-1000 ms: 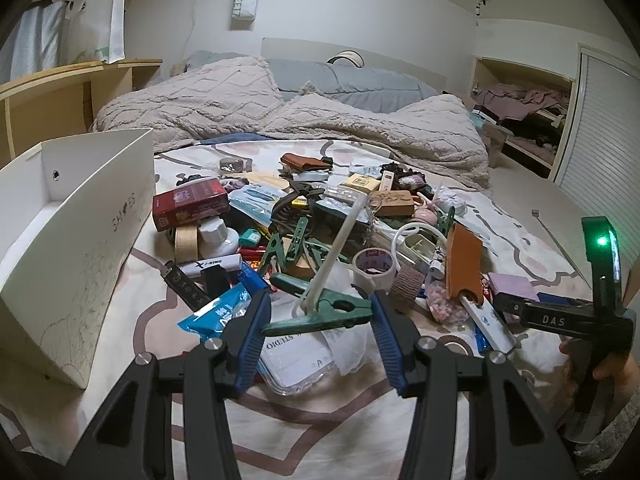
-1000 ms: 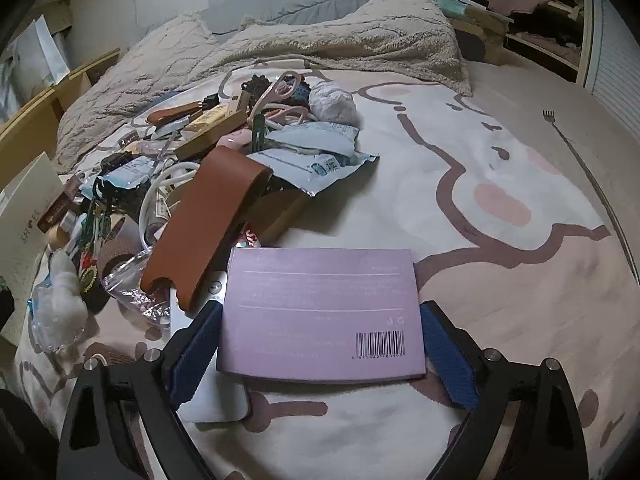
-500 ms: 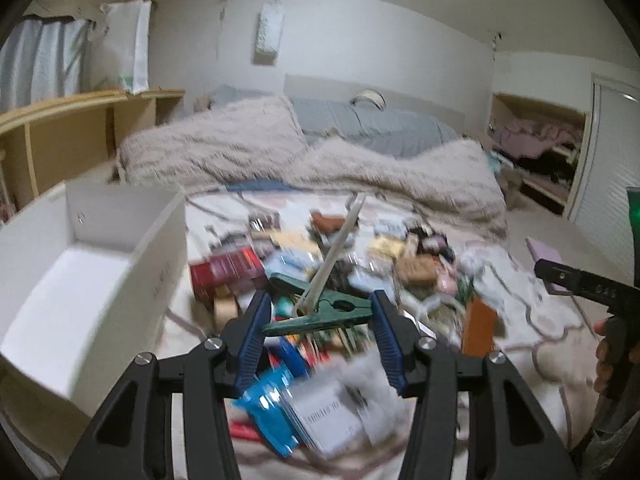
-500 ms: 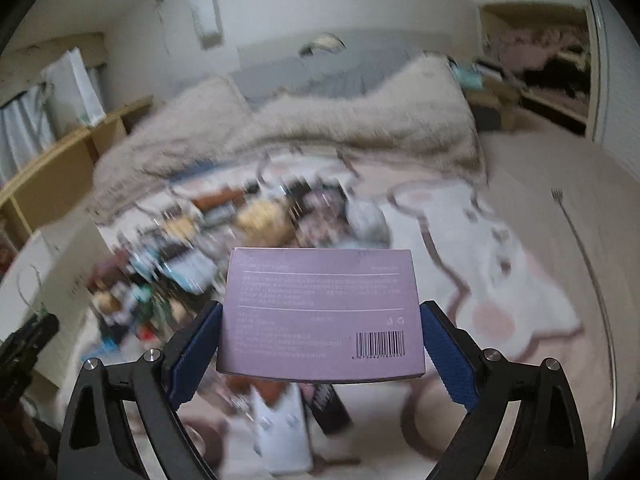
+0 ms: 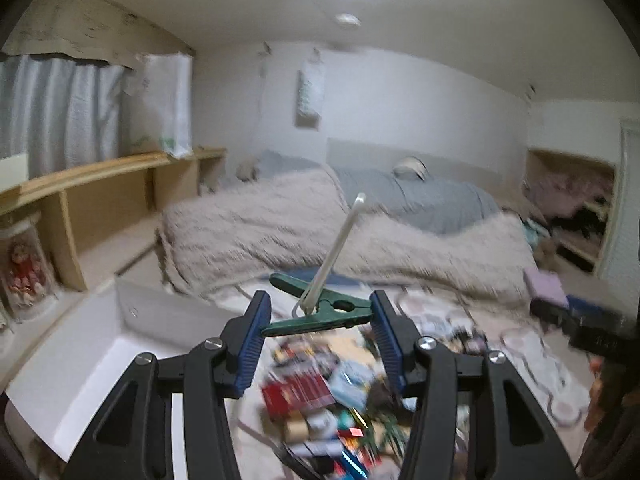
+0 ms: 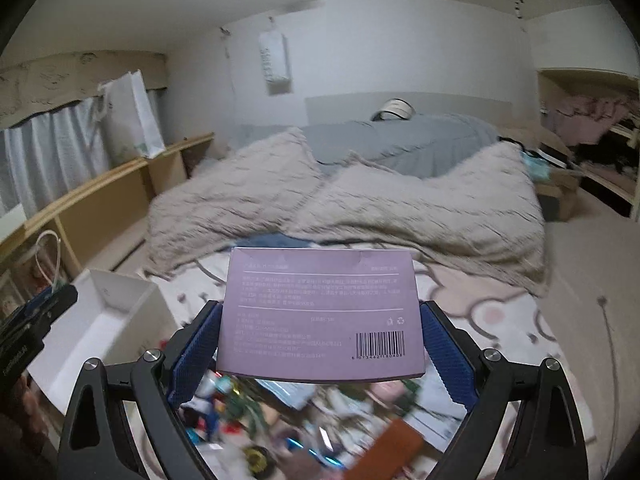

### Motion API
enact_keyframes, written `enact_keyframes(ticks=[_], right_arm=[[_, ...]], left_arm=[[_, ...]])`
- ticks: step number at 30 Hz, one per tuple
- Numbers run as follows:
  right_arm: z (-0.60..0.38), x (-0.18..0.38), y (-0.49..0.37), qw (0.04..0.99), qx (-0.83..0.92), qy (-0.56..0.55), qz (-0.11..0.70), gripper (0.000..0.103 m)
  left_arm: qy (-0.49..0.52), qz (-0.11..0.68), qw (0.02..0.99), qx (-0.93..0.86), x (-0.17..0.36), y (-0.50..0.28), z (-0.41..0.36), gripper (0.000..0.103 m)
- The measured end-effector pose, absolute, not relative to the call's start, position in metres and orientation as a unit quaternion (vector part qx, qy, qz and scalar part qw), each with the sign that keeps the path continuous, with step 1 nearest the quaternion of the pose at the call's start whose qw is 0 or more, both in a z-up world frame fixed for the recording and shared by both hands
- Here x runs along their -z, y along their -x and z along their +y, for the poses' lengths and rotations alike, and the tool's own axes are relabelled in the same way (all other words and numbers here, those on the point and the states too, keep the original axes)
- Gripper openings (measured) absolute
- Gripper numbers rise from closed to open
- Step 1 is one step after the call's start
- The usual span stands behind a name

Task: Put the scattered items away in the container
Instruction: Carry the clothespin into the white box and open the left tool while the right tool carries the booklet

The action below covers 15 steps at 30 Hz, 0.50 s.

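My left gripper [image 5: 318, 330] is shut on a green clothes peg [image 5: 320, 312] with a white stick [image 5: 336, 248] clipped in it, held in the air above the pile. The white open box [image 5: 92, 356] lies below it to the left. My right gripper [image 6: 320, 348] is shut on a flat purple box [image 6: 320, 312] with a barcode, lifted above the pile of scattered items [image 6: 304, 420]. The white box also shows in the right wrist view [image 6: 100, 336], at lower left. The right gripper with the purple box shows in the left wrist view [image 5: 560, 300].
Scattered small items [image 5: 332, 412] cover the patterned sheet [image 6: 500, 320] below both grippers. A rumpled beige blanket [image 6: 360, 200] and grey pillows lie beyond. A wooden shelf [image 5: 100, 200] runs along the left wall. A thin rod [image 6: 612, 344] lies at right.
Both grippers have risen well above the pile with their loads, and the views tilted up toward the bed. The white box now lies lower left in both views.
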State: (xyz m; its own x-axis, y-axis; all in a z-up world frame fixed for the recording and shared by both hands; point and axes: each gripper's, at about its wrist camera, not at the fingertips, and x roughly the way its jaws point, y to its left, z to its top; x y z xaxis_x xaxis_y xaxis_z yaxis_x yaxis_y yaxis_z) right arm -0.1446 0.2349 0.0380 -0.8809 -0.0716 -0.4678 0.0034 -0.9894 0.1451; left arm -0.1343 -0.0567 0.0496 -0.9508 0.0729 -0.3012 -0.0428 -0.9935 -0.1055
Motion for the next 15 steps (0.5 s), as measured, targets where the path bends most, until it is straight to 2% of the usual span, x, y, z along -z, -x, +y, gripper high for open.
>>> enact_keyframes(ticks=[7,15], right_arm=[[0.189,-0.056,0.177,0.080,0.961,-0.242,-0.103,0.096],[0.118,-0.061,0.204,0.140,0.954,-0.248,-0.097,0.096]], left_arm=[[0.141,-0.081,-0.030,-0.986,-0.065,0.147,-0.115,0.051],[0.161,-0.111,-0.104,-0.975,-0.042,0.152,-0.198,0.051]])
